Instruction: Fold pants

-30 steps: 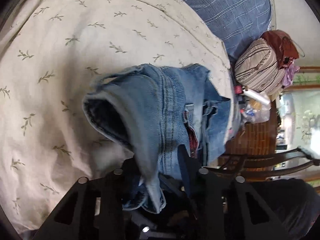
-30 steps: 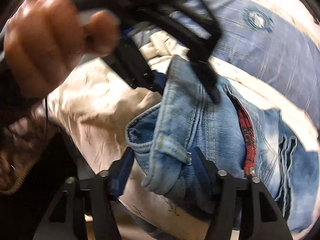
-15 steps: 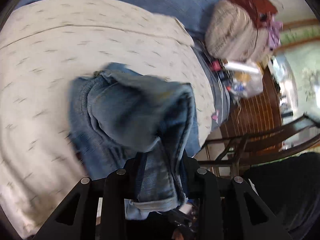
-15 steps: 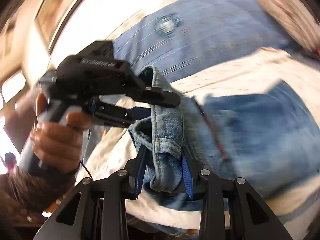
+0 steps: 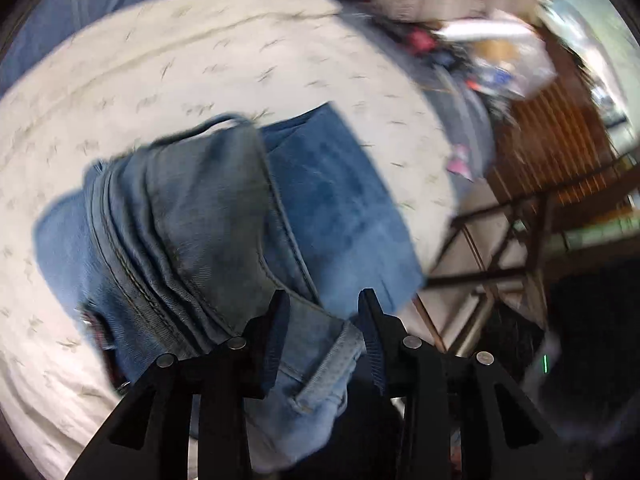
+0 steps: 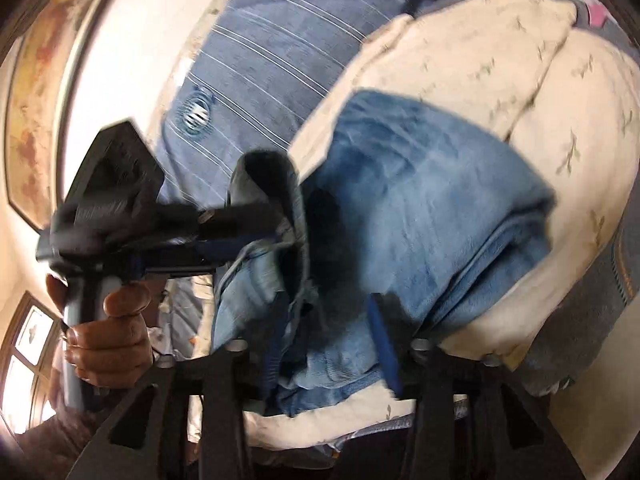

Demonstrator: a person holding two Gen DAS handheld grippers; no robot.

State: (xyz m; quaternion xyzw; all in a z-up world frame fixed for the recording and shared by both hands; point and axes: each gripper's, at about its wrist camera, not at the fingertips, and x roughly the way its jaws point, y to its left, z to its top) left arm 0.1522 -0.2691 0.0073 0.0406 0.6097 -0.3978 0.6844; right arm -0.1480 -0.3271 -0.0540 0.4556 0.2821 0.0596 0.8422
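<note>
Folding step, release phase: the jeans [image 5: 208, 216] lie doubled on the leaf-print bedspread [image 5: 200, 64]. Left gripper [image 5: 320, 320] has its jaws opening, with the denim hem loose between them. Right gripper [image 6: 328, 320] likewise has its jaws opening over folded denim. Next move, by judgement: withdraw both tools without dragging the fold. No containers are discernible.

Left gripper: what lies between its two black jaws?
Left wrist view: a hemmed edge of the blue denim pants lies between the opening jaws of the left gripper.
</note>
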